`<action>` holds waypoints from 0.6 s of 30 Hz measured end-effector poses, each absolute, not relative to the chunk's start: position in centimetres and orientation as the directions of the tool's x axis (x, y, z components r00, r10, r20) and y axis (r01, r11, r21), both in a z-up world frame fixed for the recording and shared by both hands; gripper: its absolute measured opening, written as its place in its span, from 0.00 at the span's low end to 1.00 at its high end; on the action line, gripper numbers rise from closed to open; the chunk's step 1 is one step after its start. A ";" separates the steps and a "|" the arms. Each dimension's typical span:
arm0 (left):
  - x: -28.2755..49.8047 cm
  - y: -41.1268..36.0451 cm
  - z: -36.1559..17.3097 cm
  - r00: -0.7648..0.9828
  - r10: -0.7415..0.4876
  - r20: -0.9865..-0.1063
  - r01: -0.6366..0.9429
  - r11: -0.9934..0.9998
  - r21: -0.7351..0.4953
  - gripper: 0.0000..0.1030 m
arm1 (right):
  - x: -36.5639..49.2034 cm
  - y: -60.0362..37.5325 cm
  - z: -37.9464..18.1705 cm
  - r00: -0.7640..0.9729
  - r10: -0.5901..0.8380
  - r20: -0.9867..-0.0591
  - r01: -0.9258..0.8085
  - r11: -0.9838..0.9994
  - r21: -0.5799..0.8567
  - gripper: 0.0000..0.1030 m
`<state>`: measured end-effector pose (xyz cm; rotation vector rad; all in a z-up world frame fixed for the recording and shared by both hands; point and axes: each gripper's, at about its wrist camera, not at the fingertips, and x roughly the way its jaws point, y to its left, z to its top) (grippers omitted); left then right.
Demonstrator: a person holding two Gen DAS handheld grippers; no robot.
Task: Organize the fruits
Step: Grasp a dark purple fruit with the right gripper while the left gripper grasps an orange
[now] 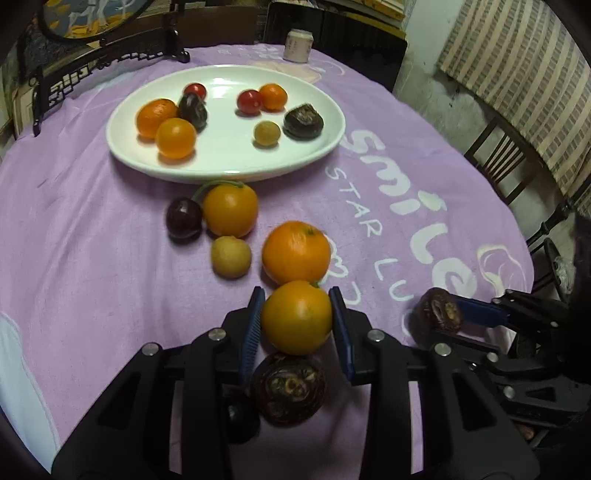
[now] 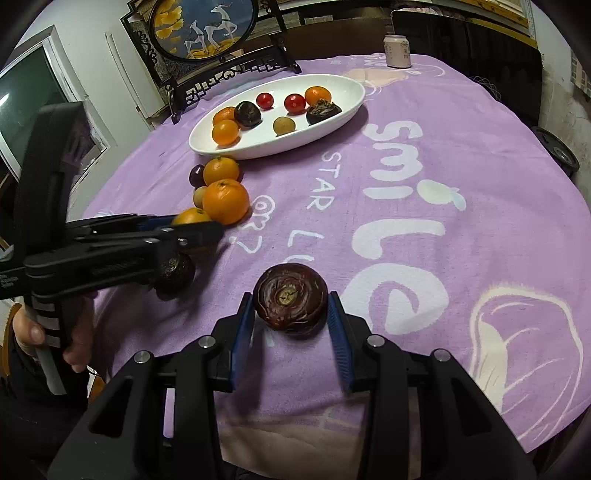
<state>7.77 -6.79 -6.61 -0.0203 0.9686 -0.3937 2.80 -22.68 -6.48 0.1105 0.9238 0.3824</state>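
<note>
On the purple tablecloth (image 1: pixel 92 229), the left gripper (image 1: pixel 297 314) clamped its blue pads on a small orange (image 1: pixel 296 316), just short of the white plate (image 1: pixel 229 162) already bearing fruit. Beside it, the right gripper (image 2: pixel 291 315) closed on a dark water chestnut (image 2: pixel 290 298). Another chestnut (image 1: pixel 288 387) and more oranges lay loose near the plate.

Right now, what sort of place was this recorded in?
Most likely a home dining room: a round table under a purple printed cloth, a framed deer picture on a carved stand, wooden chairs, and a white plate of fruit.
</note>
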 end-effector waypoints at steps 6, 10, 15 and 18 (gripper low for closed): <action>5.8 -4.2 -4.1 0.553 -0.352 -0.755 0.292 0.931 -0.220 0.35 | 3.4 -22.5 -6.5 0.534 0.373 -0.758 -0.273 0.925 0.263 0.39; 5.5 -2.6 -2.5 0.589 -0.352 -0.727 0.284 0.933 -0.221 0.35 | 4.3 -21.4 -5.3 0.540 0.392 -0.744 -0.312 0.915 0.256 0.39; 7.2 -1.3 -1.2 0.614 -0.326 -0.719 0.261 0.944 -0.204 0.35 | 5.9 -19.6 -3.2 0.564 0.398 -0.724 -0.357 0.908 0.221 0.39; 9.4 -1.1 -0.1 0.624 -0.311 -0.717 0.253 0.948 -0.191 0.35 | 7.7 -18.6 -1.8 0.574 0.403 -0.712 -0.383 0.902 0.202 0.39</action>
